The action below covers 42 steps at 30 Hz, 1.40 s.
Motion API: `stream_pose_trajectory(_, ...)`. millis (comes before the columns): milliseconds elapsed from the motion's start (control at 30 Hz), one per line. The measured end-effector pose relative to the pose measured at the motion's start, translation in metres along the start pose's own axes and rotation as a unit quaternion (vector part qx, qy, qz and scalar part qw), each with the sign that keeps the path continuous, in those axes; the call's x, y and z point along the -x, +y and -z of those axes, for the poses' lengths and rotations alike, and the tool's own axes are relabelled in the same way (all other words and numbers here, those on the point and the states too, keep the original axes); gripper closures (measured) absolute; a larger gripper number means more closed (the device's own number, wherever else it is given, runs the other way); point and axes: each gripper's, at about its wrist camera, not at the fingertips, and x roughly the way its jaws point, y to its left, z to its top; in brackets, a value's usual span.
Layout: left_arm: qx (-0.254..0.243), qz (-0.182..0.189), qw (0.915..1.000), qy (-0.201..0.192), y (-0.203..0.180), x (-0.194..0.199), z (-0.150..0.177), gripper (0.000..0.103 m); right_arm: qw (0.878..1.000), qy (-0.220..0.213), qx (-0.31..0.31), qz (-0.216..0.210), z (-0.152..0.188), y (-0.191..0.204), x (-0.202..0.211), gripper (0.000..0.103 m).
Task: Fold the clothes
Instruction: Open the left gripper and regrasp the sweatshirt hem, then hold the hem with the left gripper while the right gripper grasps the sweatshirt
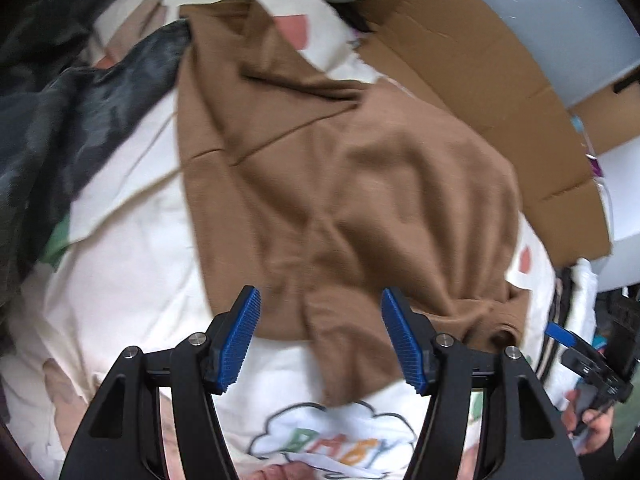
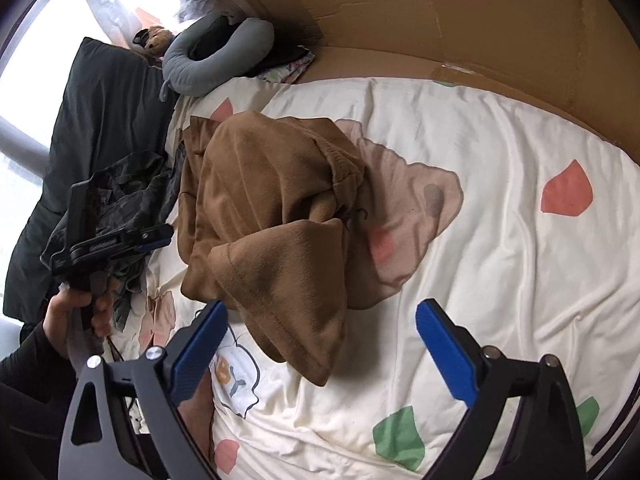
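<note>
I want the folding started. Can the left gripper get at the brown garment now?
Probably yes: the left gripper is open right over the brown garment, with nothing between them.

Left wrist view: looking steeply down from close above the brown garment [image 1: 344,184], blurred, cardboard [image 1: 480,80] at far right. Right wrist view: set farther back and higher, facing across the cream bedspread [image 2: 480,280] toward the grey pillow [image 2: 216,60] at the far end. Shared by both: garment, bedspread, cardboard.
</note>
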Motion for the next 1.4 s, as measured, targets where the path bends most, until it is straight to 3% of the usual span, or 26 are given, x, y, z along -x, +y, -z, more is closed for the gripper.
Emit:
stream_pose_trajectory(367,0.012,-0.025,0.9996,0.010,0.014,-0.033,0.005,0.039,1.000,0.010,0.002,-0.009,0.002,0.007,-0.007,0.008)
stream_pose_trajectory(433,0.014,-0.024,0.9995,0.013,0.014,-0.040,0.005,0.037,1.000,0.015,0.003,-0.014,0.003,0.008,-0.010,0.008)
stream_pose_trajectory(500,0.004,-0.028,0.9995,0.016,0.012,-0.048,0.006,0.028,1.000,0.017,0.005,-0.016,0.004,0.010,-0.011,0.008)
stream_pose_trajectory(633,0.002,-0.026,0.9993,0.025,0.011,-0.058,0.008,0.029,1.000,0.022,0.008,-0.019,0.006,0.012,-0.014,0.008)
stream_pose_trajectory(667,0.002,-0.025,0.9994,0.022,0.011,-0.058,0.008,0.030,1.000,0.022,0.008,-0.019,0.006,0.012,-0.014,0.008)
stream_pose_trajectory(800,-0.012,-0.023,0.9996,0.015,0.008,-0.057,0.009,0.092,1.000,0.024,0.005,-0.017,0.006,0.009,-0.015,0.008)
stream_pose_trajectory(833,-0.014,-0.017,0.9997,0.012,0.006,-0.055,0.010,0.098,1.000,0.024,0.003,-0.017,0.006,0.008,-0.015,0.008)
stream_pose_trajectory(1133,-0.038,0.024,0.9986,-0.027,-0.017,-0.030,0.009,0.101,1.000,0.016,-0.004,-0.015,0.005,0.002,-0.009,0.008)
stream_pose_trajectory(1400,-0.078,0.100,0.9912,-0.036,-0.071,-0.015,0.011,0.101,1.000,0.003,-0.009,-0.022,-0.001,0.003,-0.002,0.008)
